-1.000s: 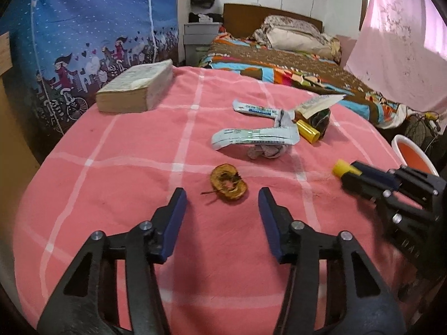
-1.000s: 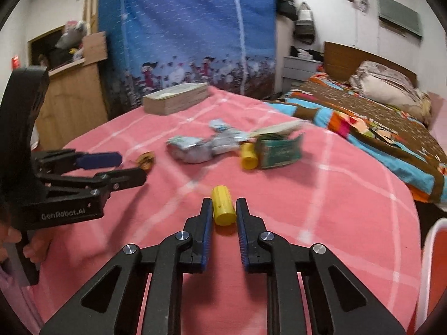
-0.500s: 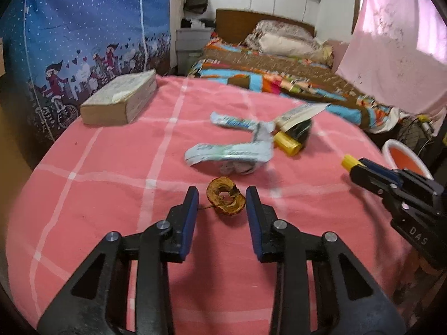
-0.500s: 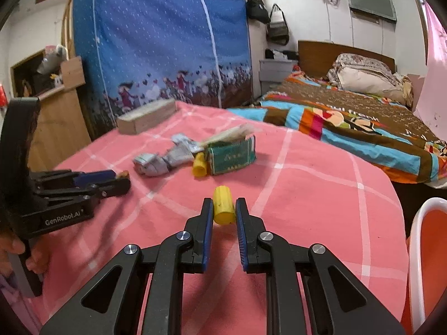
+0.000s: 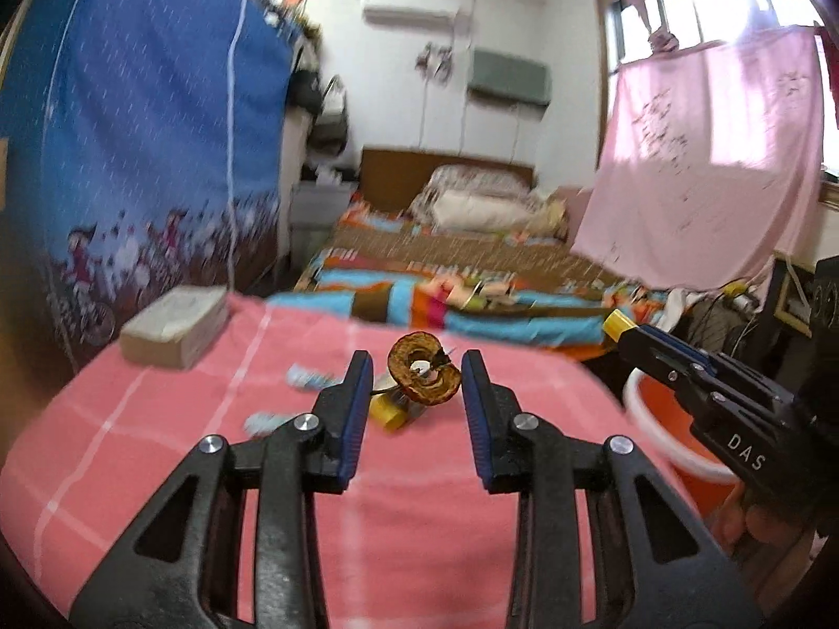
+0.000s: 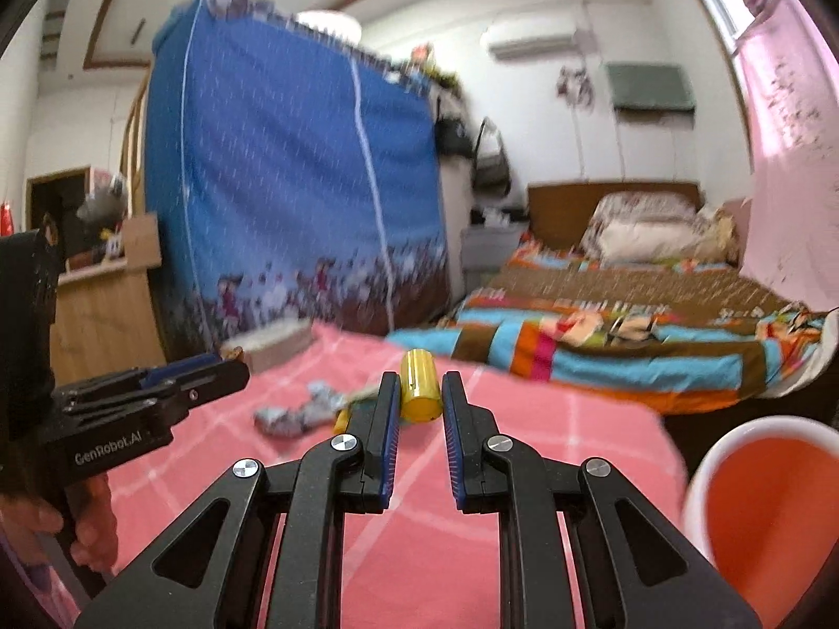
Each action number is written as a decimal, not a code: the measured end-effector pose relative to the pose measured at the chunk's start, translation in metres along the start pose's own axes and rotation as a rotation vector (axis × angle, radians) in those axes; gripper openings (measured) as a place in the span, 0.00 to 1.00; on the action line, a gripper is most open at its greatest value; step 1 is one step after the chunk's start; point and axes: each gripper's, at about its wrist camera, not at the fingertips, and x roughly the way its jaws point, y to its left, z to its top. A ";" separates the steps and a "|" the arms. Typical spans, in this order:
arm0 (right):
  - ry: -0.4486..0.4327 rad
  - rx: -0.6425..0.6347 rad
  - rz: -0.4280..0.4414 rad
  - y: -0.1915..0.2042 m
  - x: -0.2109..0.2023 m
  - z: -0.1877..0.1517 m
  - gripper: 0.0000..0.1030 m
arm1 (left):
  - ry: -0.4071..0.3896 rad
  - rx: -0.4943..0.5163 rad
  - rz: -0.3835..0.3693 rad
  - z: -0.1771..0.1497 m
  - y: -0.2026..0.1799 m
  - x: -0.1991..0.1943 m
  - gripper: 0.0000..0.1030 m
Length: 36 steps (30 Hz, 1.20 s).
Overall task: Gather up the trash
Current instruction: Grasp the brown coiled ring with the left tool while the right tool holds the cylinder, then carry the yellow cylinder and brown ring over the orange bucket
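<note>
My left gripper [image 5: 417, 372] is shut on a brown dried fruit ring [image 5: 423, 375] and holds it in the air above the pink checked tablecloth [image 5: 419, 524]. My right gripper [image 6: 419, 388] is shut on a small yellow cap [image 6: 421, 393], also held off the cloth. In the left wrist view the right gripper [image 5: 629, 335] reaches in from the right with the yellow cap [image 5: 617, 322] at its tip. The left gripper [image 6: 225, 367] shows at the left edge of the right wrist view.
An orange bin with a white rim [image 6: 734, 432] stands low at the table's right side [image 5: 632, 393]. Crumpled wrappers [image 6: 293, 414] and another yellow cap [image 5: 385, 411] lie mid-table. A thick book [image 5: 175, 325] sits far left. A bed lies beyond.
The left jaws closed on the fruit ring and lifted it off the cloth. Both grippers rose and tilted up, and the right one kept the yellow cap.
</note>
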 end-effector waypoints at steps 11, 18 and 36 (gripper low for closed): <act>-0.192 0.039 -0.142 -0.050 -0.065 0.024 0.14 | -0.181 0.126 -0.142 0.026 -0.083 -0.010 0.37; -0.240 0.102 -0.253 -0.088 -0.099 0.024 0.14 | -0.170 0.183 -0.261 0.025 -0.138 -0.007 0.37; -0.149 0.256 -0.438 -0.159 -0.135 -0.002 0.14 | 0.073 0.148 -0.424 0.000 -0.216 0.039 0.37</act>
